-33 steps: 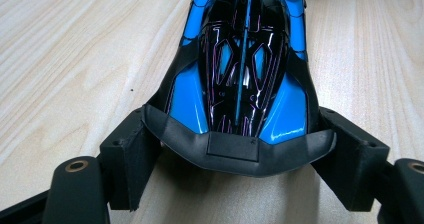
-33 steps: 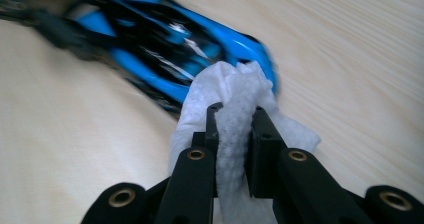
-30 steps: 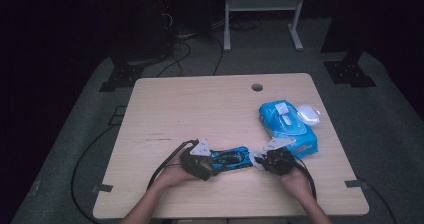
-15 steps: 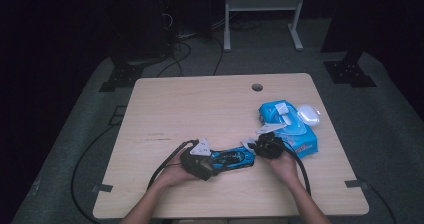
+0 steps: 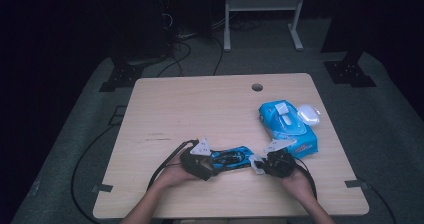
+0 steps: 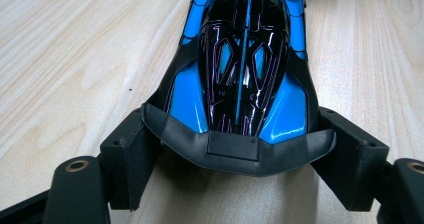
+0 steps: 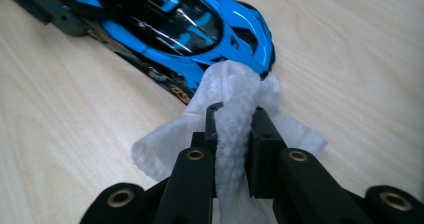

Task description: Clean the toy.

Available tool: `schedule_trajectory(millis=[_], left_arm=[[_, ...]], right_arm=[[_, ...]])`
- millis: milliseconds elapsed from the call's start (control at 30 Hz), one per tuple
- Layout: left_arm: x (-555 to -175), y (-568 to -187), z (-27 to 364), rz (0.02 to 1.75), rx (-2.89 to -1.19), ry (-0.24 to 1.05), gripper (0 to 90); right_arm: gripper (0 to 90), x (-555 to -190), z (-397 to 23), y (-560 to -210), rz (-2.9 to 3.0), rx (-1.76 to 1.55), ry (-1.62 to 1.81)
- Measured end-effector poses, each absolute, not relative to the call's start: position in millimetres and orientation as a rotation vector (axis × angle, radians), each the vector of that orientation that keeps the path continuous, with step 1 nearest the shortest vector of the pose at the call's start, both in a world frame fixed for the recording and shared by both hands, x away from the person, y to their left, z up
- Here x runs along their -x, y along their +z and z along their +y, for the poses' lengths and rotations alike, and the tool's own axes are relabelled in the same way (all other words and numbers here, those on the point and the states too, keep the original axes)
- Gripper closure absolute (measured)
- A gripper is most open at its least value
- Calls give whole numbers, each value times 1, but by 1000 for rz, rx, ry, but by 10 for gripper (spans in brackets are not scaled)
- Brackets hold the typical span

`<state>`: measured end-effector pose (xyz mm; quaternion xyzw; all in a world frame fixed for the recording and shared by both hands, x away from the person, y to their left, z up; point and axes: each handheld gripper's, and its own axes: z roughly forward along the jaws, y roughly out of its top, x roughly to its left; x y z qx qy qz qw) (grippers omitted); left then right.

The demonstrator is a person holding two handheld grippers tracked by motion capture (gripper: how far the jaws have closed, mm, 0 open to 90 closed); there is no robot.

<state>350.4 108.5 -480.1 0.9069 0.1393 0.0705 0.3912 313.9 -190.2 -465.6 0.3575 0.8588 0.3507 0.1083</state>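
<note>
Left tool [image 5: 212, 164] clamps the rear end of the blue toy car [image 5: 231, 159], one jaw on each flank; the left gripper view shows the pads [image 6: 131, 156] pressed beside the black rear wing and the glossy black canopy [image 6: 243, 64] in detail. Right tool [image 5: 260, 166] pinches a white wet wipe [image 7: 235, 114]; the right gripper view shows the wipe bunched between near-closed jaws and touching the car's nose.

High view: the car lies on the table [image 5: 200, 109] near its front edge, about midway along it. Blue wipe pack [image 5: 287, 126] sits toward the right edge, a white lid-like piece [image 5: 308, 114] just beside it. The far half of the table is open. Round cable hole [image 5: 257, 87] near the far edge.

Pale wood-grain top; grey carpet and dark surroundings.
</note>
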Motion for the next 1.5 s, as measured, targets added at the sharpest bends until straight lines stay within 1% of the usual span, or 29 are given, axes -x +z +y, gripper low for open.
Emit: schedule_trajectory(millis=[133,200,300,567,733,800,900,933,1067,1100,1167,1367,1500], left_arm=[[-351,-481,107,354,-2297,178,245],[-350,-481,107,355,-2292,176,245],[-350,-481,106,360,-2294,176,245],[-351,-481,107,354,-2288,174,245],[-351,-481,106,353,-2290,174,246],[-351,-481,106,345,-2289,173,251],[-350,-481,105,341,-2282,168,263],[-349,-481,104,335,-2283,173,303],[-349,-481,104,345,-2284,170,299],[-349,-480,104,342,-2291,174,283],[-350,-480,102,356,-2296,195,238],[-350,-479,102,336,-2308,196,256],[-349,-478,102,328,-2312,198,260]], right_arm=[[814,-312,-188,-454,2473,-1031,1102],[814,-316,-180,-448,2464,-1008,1113],[814,-332,-152,-448,2492,-967,1104],[815,-356,-102,-441,2561,-868,1159],[816,-368,-98,-447,2562,-861,1071],[818,-372,-109,-450,2559,-907,1095],[819,-372,-114,-448,2550,-919,1057],[819,-369,-113,-445,2542,-909,1063],[819,-360,-100,-442,2573,-827,1135],[819,-356,-91,-444,2598,-793,1140],[818,-354,-86,-444,2605,-789,1161],[821,-350,-74,-447,2628,-757,1160],[818,-343,-80,-444,2661,-757,1200]])
